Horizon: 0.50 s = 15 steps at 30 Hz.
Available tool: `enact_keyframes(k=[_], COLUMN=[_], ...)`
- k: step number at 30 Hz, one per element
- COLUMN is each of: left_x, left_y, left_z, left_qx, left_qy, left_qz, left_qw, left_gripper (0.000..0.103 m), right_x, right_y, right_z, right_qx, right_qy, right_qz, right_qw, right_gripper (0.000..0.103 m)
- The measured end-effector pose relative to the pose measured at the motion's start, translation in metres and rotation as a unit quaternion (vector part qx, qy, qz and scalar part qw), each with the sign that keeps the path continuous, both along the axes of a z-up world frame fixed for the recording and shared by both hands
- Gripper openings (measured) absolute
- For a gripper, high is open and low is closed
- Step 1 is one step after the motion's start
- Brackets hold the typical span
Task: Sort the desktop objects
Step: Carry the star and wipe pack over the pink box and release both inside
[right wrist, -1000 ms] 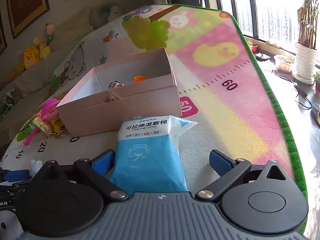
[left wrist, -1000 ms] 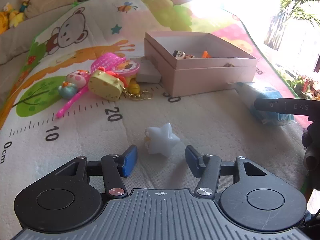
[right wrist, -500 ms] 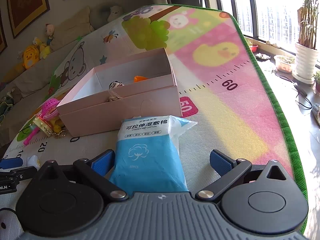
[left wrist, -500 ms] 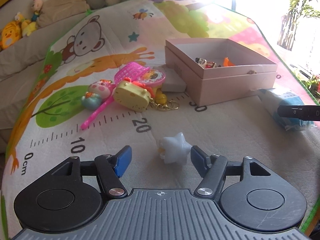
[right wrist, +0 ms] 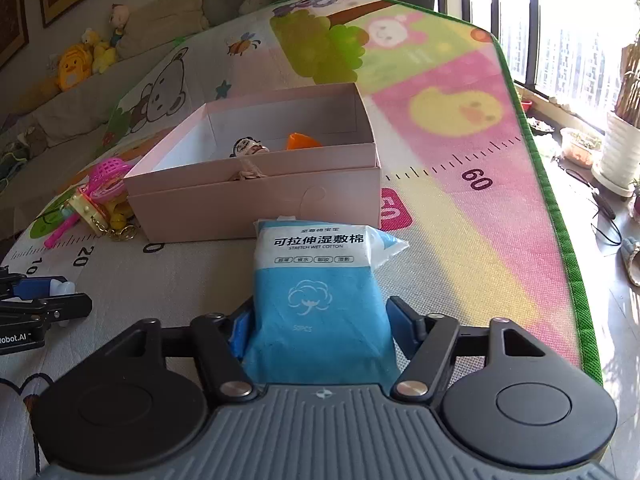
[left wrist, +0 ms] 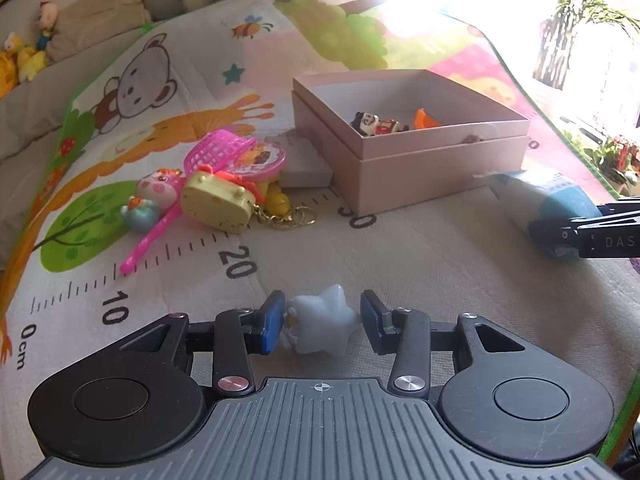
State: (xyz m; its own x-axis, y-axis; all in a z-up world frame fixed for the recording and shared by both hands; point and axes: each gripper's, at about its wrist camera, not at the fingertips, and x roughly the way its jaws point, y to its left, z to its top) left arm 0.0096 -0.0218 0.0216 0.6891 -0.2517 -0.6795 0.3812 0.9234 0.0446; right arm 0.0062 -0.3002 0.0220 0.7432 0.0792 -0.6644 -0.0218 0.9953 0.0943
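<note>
A white star toy (left wrist: 323, 325) lies on the mat between the jaws of my left gripper (left wrist: 322, 324); the left pad touches it, the right pad stands a little off. A blue and white wet cotton pack (right wrist: 320, 304) sits between the jaws of my right gripper (right wrist: 320, 330), both pads against its sides. The pack also shows in the left wrist view (left wrist: 540, 204). The open pink box (left wrist: 408, 140) holds a small figure (left wrist: 374, 124) and an orange piece (left wrist: 426, 118).
A heap of toys lies left of the box: pink net scoop (left wrist: 208, 168), yellow keychain toy (left wrist: 218, 200), pig figure (left wrist: 158, 188), grey block (left wrist: 300, 164). The mat's green edge (right wrist: 560, 240) drops off at right. Plush toys (right wrist: 84, 60) sit on the far sofa.
My left gripper has moved forward around the star and narrowed on it. My right gripper has narrowed onto the cotton pack.
</note>
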Motion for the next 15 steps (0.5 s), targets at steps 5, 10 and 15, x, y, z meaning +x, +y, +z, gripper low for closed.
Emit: enact_keyframes(k=[5, 10, 15], left_x=[-0.021, -0.015, 0.039], left_y=[0.001, -0.026, -0.074], left_z=[0.029, 0.084, 0.108], left_qx=[-0.034, -0.041, -0.031], left_qy=[-0.005, -0.089, -0.153], left_qz=[-0.035, -0.073, -0.078], left_qw=[0.9988, 0.9925, 0.9846], left_gripper=[0.046, 0.046, 0.047], right_x=[-0.019, -0.048, -0.052], right_y=[-0.008, -0.029, -0.046], right_z=[0.022, 0.101, 0.173], right_qx=[0.046, 0.085, 0.061], right_qy=[0.047, -0.030, -0.154], right_qz=[0.070, 0.105, 0.080], right_qw=[0.995, 0.990, 0.983], right_gripper=[0.052, 0.051, 0.051])
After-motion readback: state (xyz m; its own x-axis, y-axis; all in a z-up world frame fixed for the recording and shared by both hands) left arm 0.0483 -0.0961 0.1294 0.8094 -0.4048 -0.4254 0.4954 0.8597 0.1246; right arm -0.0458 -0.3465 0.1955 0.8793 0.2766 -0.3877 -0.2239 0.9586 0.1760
